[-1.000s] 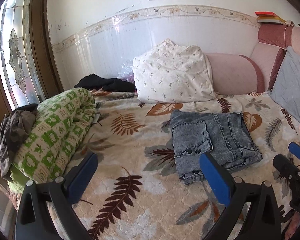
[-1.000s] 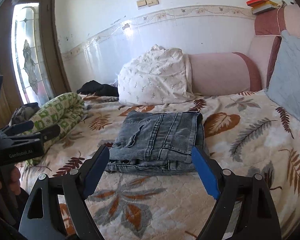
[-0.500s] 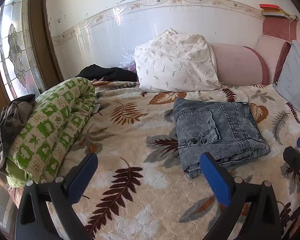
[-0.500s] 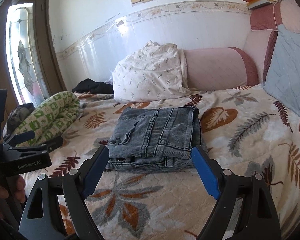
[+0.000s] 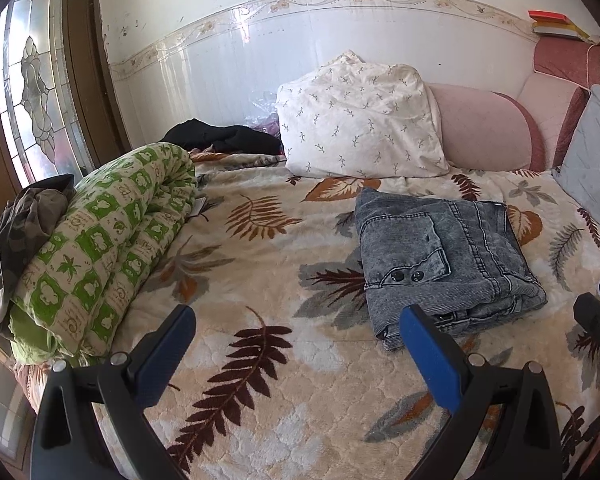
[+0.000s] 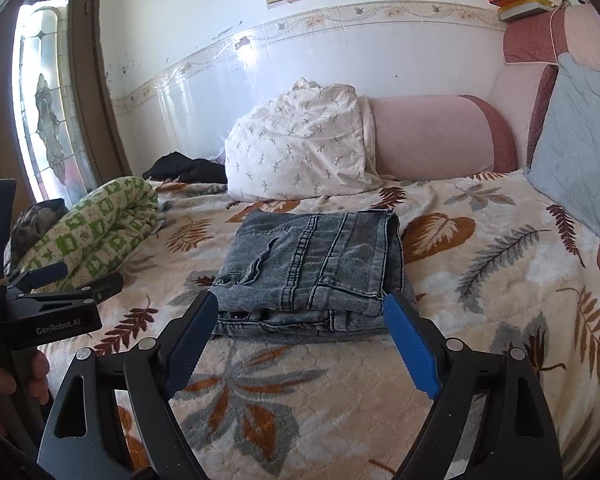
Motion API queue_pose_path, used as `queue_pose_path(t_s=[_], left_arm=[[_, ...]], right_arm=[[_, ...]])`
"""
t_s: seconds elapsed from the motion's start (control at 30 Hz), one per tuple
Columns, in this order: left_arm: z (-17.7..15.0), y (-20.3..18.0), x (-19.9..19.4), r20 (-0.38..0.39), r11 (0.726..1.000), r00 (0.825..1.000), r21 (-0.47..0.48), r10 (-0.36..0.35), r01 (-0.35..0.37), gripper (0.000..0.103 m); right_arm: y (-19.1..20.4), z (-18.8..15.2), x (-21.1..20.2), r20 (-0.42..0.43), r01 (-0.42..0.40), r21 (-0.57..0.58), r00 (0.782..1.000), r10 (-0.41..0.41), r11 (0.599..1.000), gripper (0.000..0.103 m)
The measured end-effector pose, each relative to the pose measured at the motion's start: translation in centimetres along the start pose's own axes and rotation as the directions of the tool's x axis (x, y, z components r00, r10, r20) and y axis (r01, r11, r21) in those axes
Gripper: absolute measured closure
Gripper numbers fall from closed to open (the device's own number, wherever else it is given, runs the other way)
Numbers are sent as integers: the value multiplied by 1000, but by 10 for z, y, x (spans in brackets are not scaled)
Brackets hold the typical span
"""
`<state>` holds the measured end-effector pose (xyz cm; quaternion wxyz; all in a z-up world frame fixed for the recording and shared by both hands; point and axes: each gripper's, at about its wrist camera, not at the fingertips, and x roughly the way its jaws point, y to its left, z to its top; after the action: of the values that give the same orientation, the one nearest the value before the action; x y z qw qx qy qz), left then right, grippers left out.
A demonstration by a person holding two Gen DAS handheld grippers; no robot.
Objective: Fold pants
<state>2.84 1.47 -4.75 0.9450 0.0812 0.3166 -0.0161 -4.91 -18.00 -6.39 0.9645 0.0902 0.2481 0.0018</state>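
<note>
Grey denim pants (image 5: 444,260) lie folded into a compact rectangle on the leaf-patterned bedspread (image 5: 260,320); the right wrist view has the pants (image 6: 316,268) straight ahead. My left gripper (image 5: 296,316) stands open above the bedspread, left of and nearer than the pants, with nothing between its blue pads. My right gripper (image 6: 300,300) is open too, hovering just in front of the pants' near edge without touching them. The left gripper's body (image 6: 56,304) shows at the left of the right wrist view, held by a hand (image 6: 4,384).
A rolled green-and-white quilt (image 5: 100,240) lies along the bed's left edge with a dark garment (image 5: 24,220) beside it. A white pillow (image 5: 360,124), pink headboard cushion (image 5: 484,132), grey pillow (image 5: 596,168) and black clothing (image 5: 224,136) line the back. A glass door (image 5: 36,92) stands at left.
The left wrist view has tipped slightly, so the pants and pillows sit a little lower and further right in frame. Both grippers remain open; the pants have not moved.
</note>
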Motion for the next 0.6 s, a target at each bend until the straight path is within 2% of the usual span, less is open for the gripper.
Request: queue_pose_path(t_s=[0.6], left_arm=[[-6, 2, 5, -18, 1000, 1000, -6, 5, -6, 0]], right_arm=[[0, -1, 1, -6, 1, 0, 1000, -1, 1000, 18]])
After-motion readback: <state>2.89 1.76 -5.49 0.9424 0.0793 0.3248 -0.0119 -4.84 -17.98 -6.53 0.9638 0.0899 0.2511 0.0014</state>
